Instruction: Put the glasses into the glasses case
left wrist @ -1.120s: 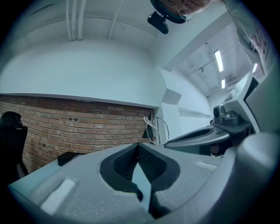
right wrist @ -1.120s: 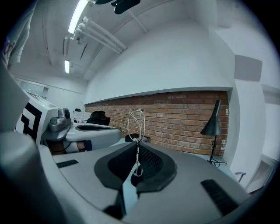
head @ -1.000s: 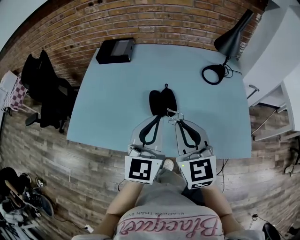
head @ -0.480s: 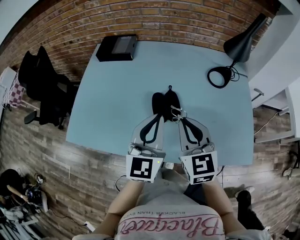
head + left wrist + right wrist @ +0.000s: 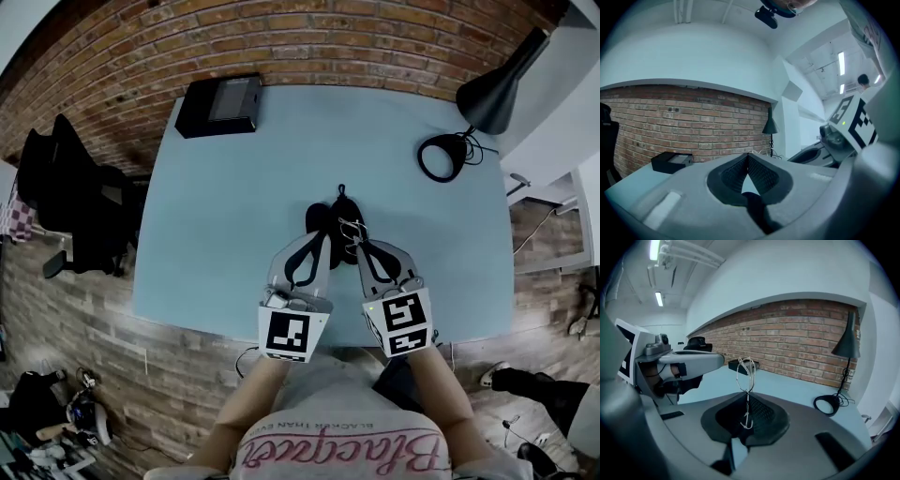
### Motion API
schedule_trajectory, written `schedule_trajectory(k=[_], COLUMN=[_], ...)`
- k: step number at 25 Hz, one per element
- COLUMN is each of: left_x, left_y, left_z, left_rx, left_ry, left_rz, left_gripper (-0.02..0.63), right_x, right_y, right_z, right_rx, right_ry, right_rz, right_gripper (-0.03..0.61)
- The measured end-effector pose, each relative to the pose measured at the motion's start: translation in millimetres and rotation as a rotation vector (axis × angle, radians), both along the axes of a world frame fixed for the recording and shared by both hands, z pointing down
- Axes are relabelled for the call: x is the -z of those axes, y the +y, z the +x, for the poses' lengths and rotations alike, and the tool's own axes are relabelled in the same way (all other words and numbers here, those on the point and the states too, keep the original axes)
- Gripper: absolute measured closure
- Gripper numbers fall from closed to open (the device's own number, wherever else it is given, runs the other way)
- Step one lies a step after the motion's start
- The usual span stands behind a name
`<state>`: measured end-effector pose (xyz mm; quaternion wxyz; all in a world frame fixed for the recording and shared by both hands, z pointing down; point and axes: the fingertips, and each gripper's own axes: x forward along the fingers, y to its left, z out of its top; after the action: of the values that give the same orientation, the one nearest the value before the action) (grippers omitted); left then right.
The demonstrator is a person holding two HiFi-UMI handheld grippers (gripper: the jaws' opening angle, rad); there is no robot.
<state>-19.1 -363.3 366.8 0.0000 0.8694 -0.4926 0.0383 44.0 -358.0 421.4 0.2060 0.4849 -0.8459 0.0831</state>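
Note:
The black glasses case (image 5: 330, 214) lies open on the light blue table (image 5: 234, 206), just ahead of both grippers. My left gripper (image 5: 320, 236) sits at the case's left half. In the left gripper view its jaws meet, and a black piece of the case (image 5: 757, 213) is pinched low between them. My right gripper (image 5: 352, 240) is shut on the thin wire glasses (image 5: 349, 228) over the case's right half. In the right gripper view the glasses (image 5: 746, 371) stand up from the closed right gripper (image 5: 746, 401).
A black box (image 5: 220, 101) sits at the table's far left corner. A black desk lamp (image 5: 492, 94) with a round base (image 5: 442, 157) stands at the far right. A brick wall runs behind the table. A black chair (image 5: 66, 197) stands off its left edge.
Both grippers have moved forward to the case. The right one has carried the glasses over its right half. The head view has shifted slightly.

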Motion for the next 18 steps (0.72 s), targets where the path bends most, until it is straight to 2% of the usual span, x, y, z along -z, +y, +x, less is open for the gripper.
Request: schedule_trajectory(k=[11,18], left_x=[-42,-58], left_y=[-49,-70], left_z=[-11,-16], left_rx=[-0.014,-0.007], left_ry=[0.007,0.009], left_rz=[-0.123,-0.162], left_gripper=[0.609,0.609], right_x=[-76,-126], right_y=[-43,-56], right_z=[0,5], right_rx=[-0.008,-0.023], right_ry=[0.067,0.055], right_rz=[-0.302,-0.627], right_gripper=[0.557,0.557])
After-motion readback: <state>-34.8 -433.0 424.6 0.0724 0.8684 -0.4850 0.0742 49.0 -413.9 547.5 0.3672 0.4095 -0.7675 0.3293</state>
